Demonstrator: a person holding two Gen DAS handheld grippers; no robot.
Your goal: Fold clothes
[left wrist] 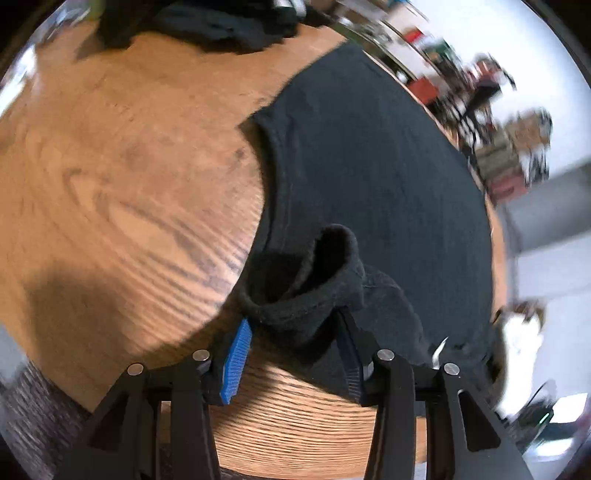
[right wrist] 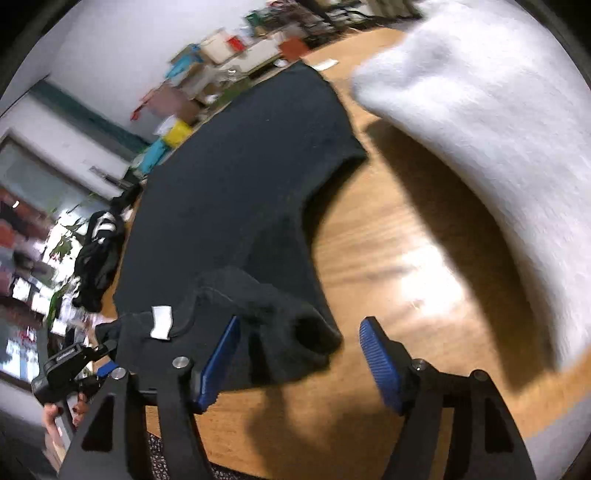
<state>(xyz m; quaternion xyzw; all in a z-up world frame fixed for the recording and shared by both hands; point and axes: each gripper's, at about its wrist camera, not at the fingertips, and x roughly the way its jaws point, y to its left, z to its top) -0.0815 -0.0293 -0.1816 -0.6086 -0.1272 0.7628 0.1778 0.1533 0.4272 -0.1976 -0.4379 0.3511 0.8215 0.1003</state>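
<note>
A black T-shirt (left wrist: 369,155) lies spread on the wooden table (left wrist: 129,166). My left gripper (left wrist: 295,354) is open, and a bunched black sleeve (left wrist: 310,288) sits between and over its fingertips. In the right wrist view the same shirt (right wrist: 236,177) lies flat, its white neck label (right wrist: 161,322) close by. My right gripper (right wrist: 299,354) is open, with the other bunched sleeve (right wrist: 288,332) beside its left blue pad (right wrist: 218,362) and bare table under the right pad (right wrist: 380,362). The left gripper body (right wrist: 70,365) shows at the lower left, held by a hand.
A pile of dark clothes (left wrist: 221,22) lies at the far side of the table. A white garment (right wrist: 480,129) fills the right of the right wrist view. Another dark garment (right wrist: 98,254) lies at the table's left edge. Cluttered shelves stand beyond the table.
</note>
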